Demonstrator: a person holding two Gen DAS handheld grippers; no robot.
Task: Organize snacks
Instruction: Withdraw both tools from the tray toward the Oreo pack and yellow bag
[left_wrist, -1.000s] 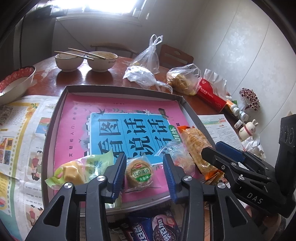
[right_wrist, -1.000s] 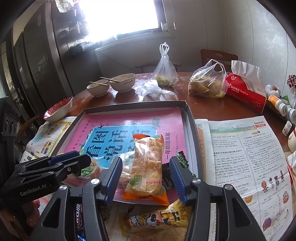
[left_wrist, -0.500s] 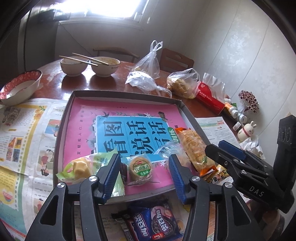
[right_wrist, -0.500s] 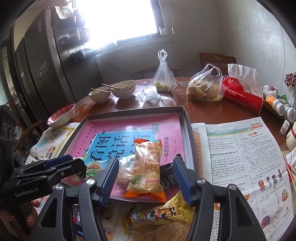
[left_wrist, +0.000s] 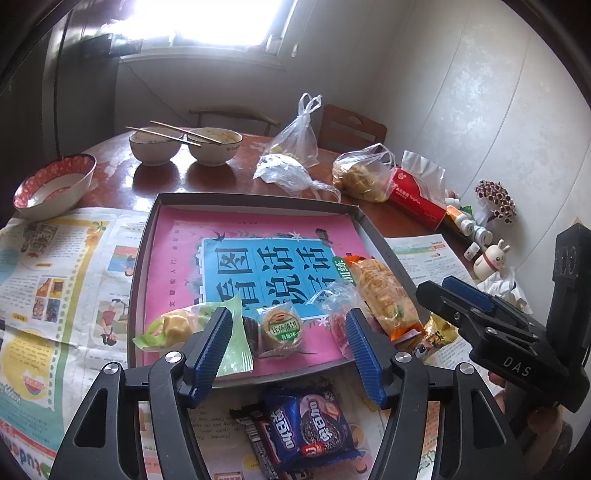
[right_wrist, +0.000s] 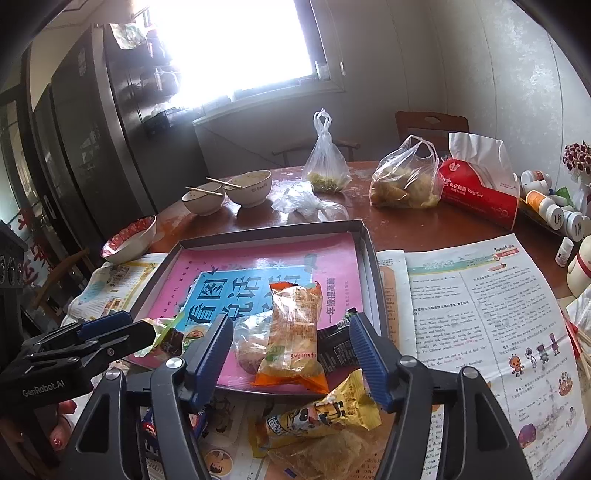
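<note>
While the left gripper (left_wrist: 288, 332) hangs with its fingers spread wide and empty, the left wrist view shows that it has drawn back and up over the last second: the tray (left_wrist: 255, 199) now sits lower and fuller in frame, and the blue cookie pack (left_wrist: 310, 421) on the newspaper (left_wrist: 55, 266) in front of it has come into sight. I judge that the drop into the tray is finished and the next pick is being lined up. Inside the tray's near edge lie a green-wrapped sweet (left_wrist: 184, 325), a round cake (left_wrist: 280, 328), a clear-wrapped sweet (left_wrist: 332, 306) and an orange cracker pack (left_wrist: 384, 295), side by side and partly touching. The right gripper (left_wrist: 476, 314) shows at the right, just beside the tray's corner.

From the right wrist view, the right gripper (right_wrist: 291, 354) has pulled back too, fingers apart with nothing between them. The cracker pack (right_wrist: 291, 332) lies lengthwise in the tray (right_wrist: 266, 232), its crimped end hanging over the near rim, with a dark wrapper (right_wrist: 336, 347) touching its right side. Outside the tray, on the desk's paper, a crumpled yellow pack (right_wrist: 321, 417) rests just below the fingers, still to be moved. The left gripper (right_wrist: 110, 336) sits at the left edge.
</note>
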